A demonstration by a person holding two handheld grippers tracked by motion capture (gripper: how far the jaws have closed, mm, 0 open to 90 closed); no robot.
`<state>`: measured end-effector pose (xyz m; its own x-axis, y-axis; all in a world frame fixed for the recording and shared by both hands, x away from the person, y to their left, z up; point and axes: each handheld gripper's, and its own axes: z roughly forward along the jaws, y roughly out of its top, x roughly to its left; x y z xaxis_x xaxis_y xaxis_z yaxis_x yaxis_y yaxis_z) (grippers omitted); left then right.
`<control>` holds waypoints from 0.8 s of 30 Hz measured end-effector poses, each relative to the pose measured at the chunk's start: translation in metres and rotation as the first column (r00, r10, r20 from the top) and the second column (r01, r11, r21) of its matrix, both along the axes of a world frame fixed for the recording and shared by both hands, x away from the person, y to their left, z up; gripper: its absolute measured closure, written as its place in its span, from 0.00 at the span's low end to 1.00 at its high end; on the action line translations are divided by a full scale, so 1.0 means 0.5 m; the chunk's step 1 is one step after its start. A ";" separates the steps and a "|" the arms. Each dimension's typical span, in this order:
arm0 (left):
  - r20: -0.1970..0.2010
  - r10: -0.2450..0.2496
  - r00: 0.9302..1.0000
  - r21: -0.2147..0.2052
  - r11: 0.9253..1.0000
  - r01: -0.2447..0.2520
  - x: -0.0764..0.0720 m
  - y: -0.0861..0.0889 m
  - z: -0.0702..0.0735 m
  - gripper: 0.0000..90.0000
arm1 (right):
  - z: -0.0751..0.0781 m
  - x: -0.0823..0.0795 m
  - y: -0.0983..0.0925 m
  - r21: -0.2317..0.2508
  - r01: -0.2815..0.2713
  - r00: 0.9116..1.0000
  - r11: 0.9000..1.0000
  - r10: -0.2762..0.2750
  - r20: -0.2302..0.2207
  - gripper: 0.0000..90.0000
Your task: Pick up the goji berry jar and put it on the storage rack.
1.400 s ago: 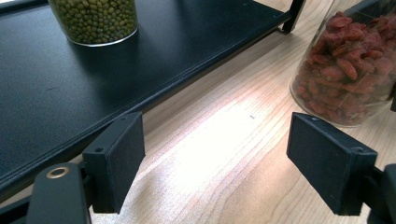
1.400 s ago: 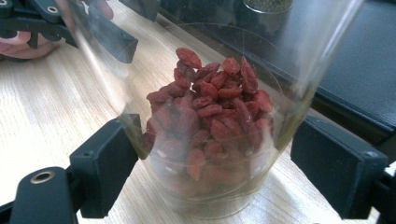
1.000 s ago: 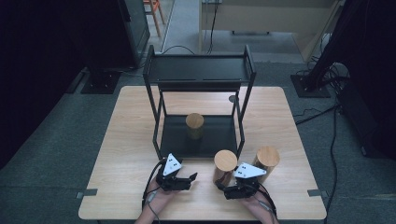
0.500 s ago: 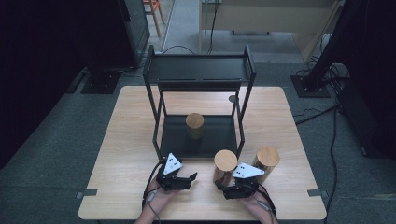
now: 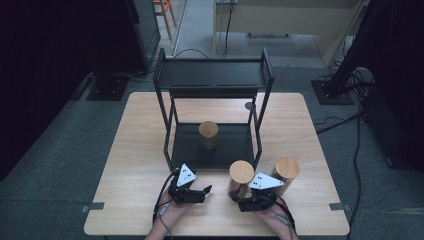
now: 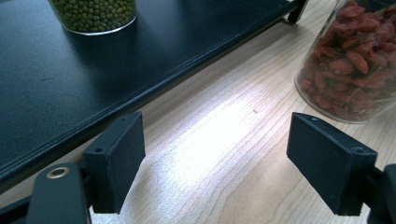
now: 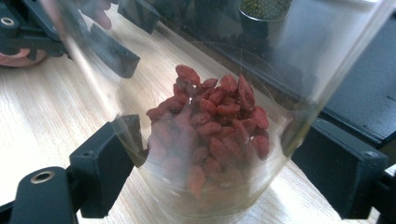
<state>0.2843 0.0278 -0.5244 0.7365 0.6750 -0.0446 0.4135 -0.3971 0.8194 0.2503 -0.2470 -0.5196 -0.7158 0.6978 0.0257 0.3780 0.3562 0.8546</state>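
A glass jar of red berries (image 7: 210, 126) with a wooden lid (image 5: 241, 171) stands on the table in front of the rack. My right gripper (image 7: 217, 172) is open, one jaw on each side of the jar's base and close to the glass; in the high view the right gripper (image 5: 237, 199) sits just below that lid. My left gripper (image 6: 215, 158) is open over bare wood with nothing between its jaws, and in the high view the left gripper (image 5: 204, 194) lies left of the jar. A jar of green beans (image 6: 93, 14) stands on the rack's lower shelf (image 5: 227, 150).
The black two-tier rack (image 5: 215, 75) stands mid-table, its posts just beyond both grippers. A second wooden-lidded jar (image 5: 287, 168) stands right of the berry jar. The table's front edge (image 5: 215, 232) is near the hands. Cables trail on the floor at the right.
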 end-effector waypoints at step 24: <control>-0.028 -0.008 1.000 0.028 1.000 0.009 0.003 -0.005 -0.002 0.22 | 0.025 0.003 0.017 0.023 0.012 1.000 1.000 -0.013 0.019 0.28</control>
<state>0.2857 0.0252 -0.5254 0.7408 0.6702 -0.0463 0.4326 -0.4231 0.7961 0.2520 -0.2386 -0.5071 -0.7075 0.7062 0.0283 0.3656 0.3314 0.8697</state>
